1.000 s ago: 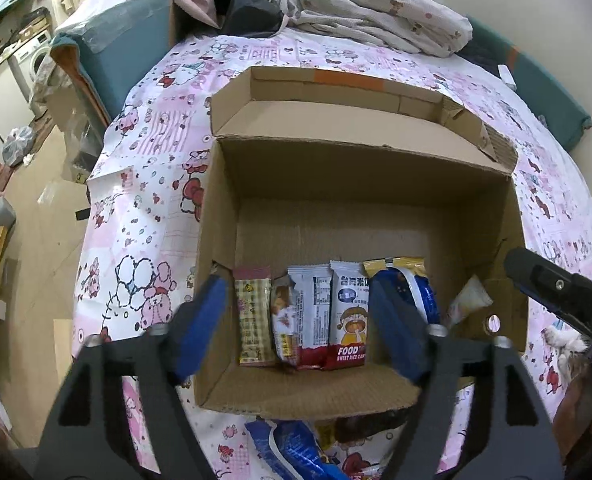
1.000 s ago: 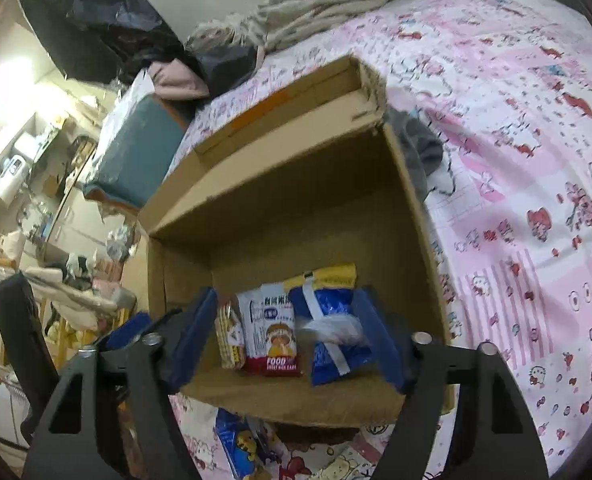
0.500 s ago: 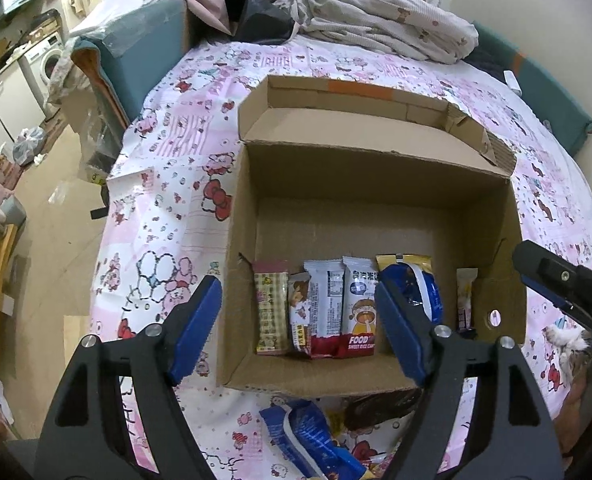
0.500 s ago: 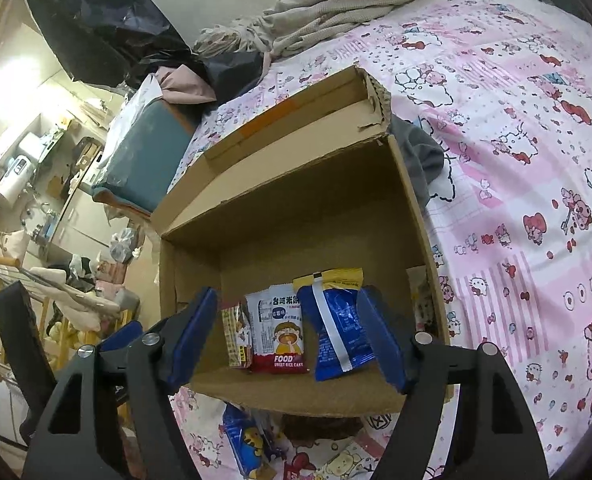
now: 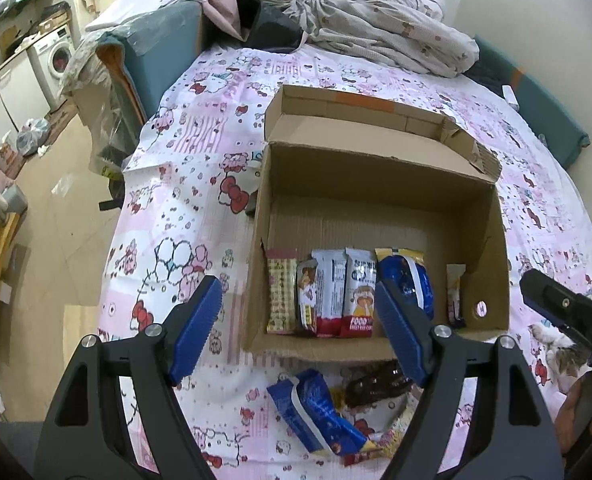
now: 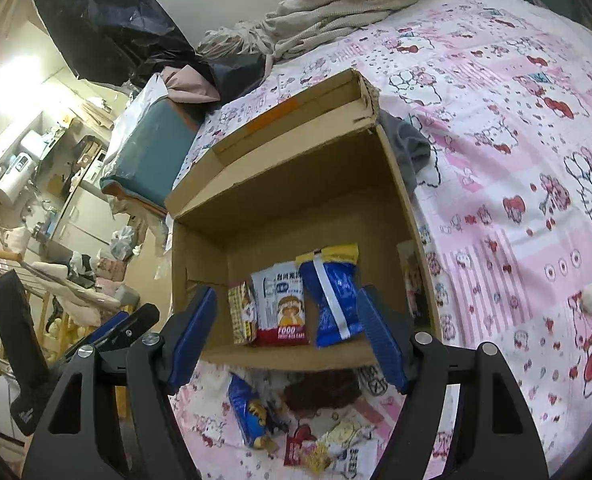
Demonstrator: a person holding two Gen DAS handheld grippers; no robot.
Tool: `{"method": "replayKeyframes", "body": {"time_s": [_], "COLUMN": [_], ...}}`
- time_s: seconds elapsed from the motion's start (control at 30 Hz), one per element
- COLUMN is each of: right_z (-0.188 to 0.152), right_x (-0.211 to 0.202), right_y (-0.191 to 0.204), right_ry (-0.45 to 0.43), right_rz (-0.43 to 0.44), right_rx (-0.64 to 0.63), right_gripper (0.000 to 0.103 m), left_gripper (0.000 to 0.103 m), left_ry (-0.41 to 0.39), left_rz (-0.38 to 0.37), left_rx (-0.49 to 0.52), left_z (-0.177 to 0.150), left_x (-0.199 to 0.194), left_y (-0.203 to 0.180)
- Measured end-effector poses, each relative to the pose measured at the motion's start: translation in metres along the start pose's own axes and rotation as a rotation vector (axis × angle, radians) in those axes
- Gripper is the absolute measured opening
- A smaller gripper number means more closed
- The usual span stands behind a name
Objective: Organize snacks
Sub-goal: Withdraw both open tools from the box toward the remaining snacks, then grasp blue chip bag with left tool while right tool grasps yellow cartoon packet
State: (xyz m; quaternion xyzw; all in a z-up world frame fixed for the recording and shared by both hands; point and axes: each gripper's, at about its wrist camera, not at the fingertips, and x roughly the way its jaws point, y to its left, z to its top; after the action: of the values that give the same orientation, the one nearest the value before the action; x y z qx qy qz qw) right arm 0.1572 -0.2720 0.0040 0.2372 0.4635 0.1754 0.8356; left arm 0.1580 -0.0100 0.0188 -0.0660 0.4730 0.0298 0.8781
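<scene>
The pink cartoon-print bedspread (image 5: 199, 184) fills most of both views beneath you. On it, mid-frame, sits the open cardboard box (image 5: 376, 184), flaps up. Along the box's near wall, in the lower part of the box, a row of snack packets stands side by side: a yellow patterned bar (image 5: 281, 292) at the left, a white-and-red rice cake packet (image 5: 360, 292) in the middle, a blue-and-yellow bag (image 5: 410, 280) to its right, and a thin sachet (image 5: 454, 292) against the right wall. Below the box, at the bottom centre of the frame, loose snacks lie on the bedspread: a blue packet (image 5: 316, 412) beside a brown wrapper (image 5: 380, 380). Your left gripper (image 5: 302, 332) hangs spread wide, holding nothing, over the box's near edge. Your right gripper (image 6: 285, 336) is likewise spread and empty, lower centre of its view.
</scene>
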Motion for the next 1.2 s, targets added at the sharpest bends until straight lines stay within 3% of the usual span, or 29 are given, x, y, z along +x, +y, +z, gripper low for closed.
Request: {"method": "replayKeyframes", "body": {"time_s": [0.3, 0.47, 0.73, 0.83, 1.0, 1.07, 1.2], "right_z": [-0.033, -0.058, -0.083, -0.083, -0.086, -0.087, -0.090], "right_x": [-0.006, 0.003, 0.024, 0.029, 0.035, 0.035, 0.036], "right_y": [-0.008, -0.019, -0.034, -0.033, -0.033, -0.033, -0.035], "right_ry": [0.064, 0.147, 0.276, 0.282, 0.300, 0.301, 0.310], "right_rz": [0.020, -0.052, -0.079, -0.086, -0.091, -0.096, -0.111], "right_rx": [0.055, 0.079, 0.169, 0.165, 0.163, 0.159, 0.158], "right_gripper": [0.076, 0.076, 0.076, 0.076, 0.076, 0.076, 0.076], "left_gripper": [0.076, 0.076, 0.076, 0.076, 0.076, 0.076, 0.076], "left_ry": [0.046, 0.071, 0.128, 0.164, 0.290, 0.301, 0.343], "left_rz": [-0.033, -0.040, -0.029, -0.037, -0.086, -0.101, -0.069], "left_rx": [-0.009, -0.033, -0.079, -0.106, -0.145, -0.172, -0.204], "left_z": [-0.026, -0.044, -0.070, -0.079, -0.100, -0.108, -0.117], "left_x": [-0.012, -0.015, -0.006, 0.005, 0.039, 0.049, 0.071], "left_y": [0.016, 0.027, 0.039, 0.038, 0.018, 0.011, 0.005]}}
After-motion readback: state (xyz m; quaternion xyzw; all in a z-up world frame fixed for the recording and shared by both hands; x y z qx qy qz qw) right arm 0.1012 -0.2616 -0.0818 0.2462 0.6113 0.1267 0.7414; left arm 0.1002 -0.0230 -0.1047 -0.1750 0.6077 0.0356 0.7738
